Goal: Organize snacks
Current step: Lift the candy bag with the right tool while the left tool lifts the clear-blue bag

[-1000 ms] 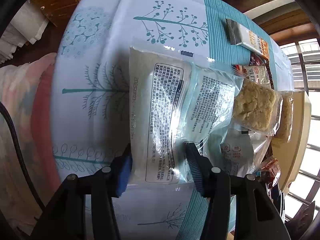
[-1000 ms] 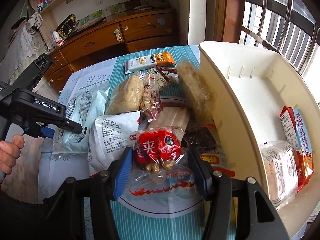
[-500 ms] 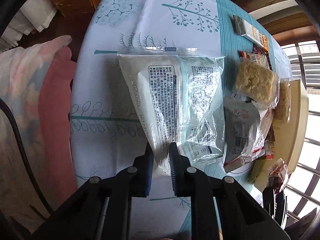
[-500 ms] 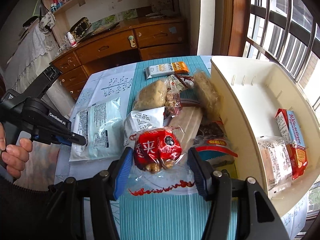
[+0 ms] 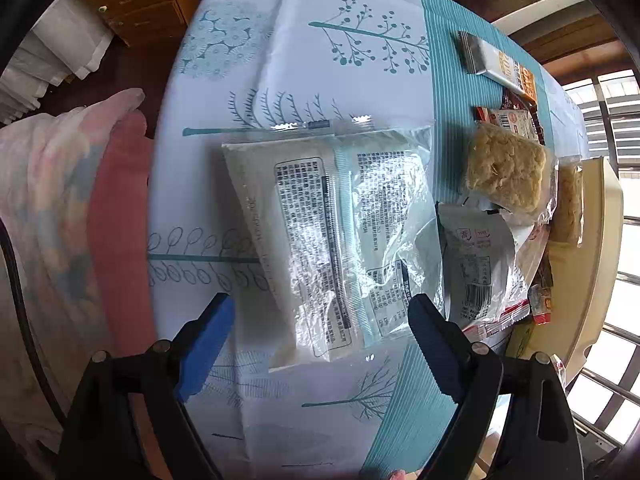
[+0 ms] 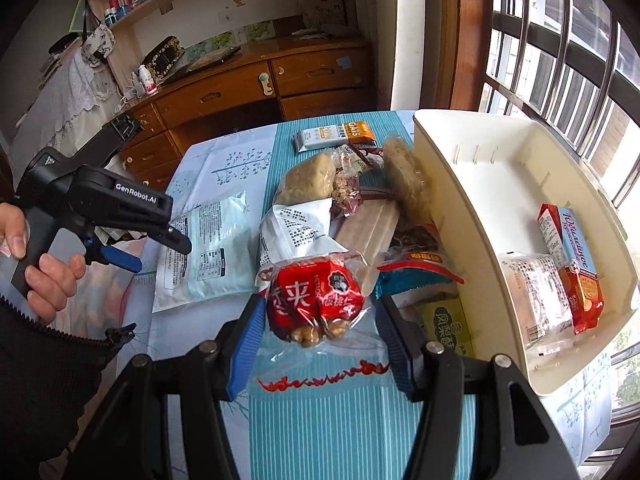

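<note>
Your left gripper (image 5: 320, 332) has just been opening its jaws and is standing wide over the pale packet (image 5: 336, 240), pads apart from it. The packet is lying flat on the tablecloth (image 5: 280, 60), left of the tray (image 6: 500, 184). Your right gripper (image 6: 320, 332) is gripping the red bag (image 6: 316, 292) beside the tray.

Snack pile (image 6: 352, 208) lies on the table (image 6: 320, 420) left of the bin (image 6: 500, 184) (three packs inside).
</note>
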A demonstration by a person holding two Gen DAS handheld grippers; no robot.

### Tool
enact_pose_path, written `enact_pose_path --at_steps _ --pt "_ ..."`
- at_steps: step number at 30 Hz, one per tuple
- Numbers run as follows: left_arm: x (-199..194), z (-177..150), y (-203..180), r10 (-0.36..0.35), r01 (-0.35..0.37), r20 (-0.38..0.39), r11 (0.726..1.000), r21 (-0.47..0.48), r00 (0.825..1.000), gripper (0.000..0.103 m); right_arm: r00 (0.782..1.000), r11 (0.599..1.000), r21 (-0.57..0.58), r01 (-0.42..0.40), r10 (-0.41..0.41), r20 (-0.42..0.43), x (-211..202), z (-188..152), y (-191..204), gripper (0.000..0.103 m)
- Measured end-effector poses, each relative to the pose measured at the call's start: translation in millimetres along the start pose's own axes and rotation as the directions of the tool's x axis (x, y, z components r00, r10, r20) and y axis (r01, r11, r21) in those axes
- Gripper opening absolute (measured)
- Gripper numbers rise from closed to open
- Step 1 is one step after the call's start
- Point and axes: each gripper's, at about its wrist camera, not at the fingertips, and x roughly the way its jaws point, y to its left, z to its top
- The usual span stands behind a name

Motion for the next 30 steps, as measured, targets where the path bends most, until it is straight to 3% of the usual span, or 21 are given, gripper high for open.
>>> enact_pose_path --at_steps 12,18,30 --pt "30.3 21.8 -27.8 0.072 -0.072 -0.029 0.997 -0.006 0.997 0.094 1.0 1.0 0.002 0.0 0.0 -0.029 7.1 -1.0 -10.1 0.057" --pt "41.8 29.4 -41.3 0.122 -0.123 -0.032 0.992 -0.025 0.992 0.102 0.999 1.0 0.004 0.003 -0.003 -0.047 11.9 -1.9 -16.8 0.057" --pt "49.3 39.0 -58.1 0.161 -0.16 0.003 0.986 -0.038 0.987 0.103 0.998 0.999 0.024 0.036 -0.034 -0.051 7.2 -5.5 -21.0 0.057"
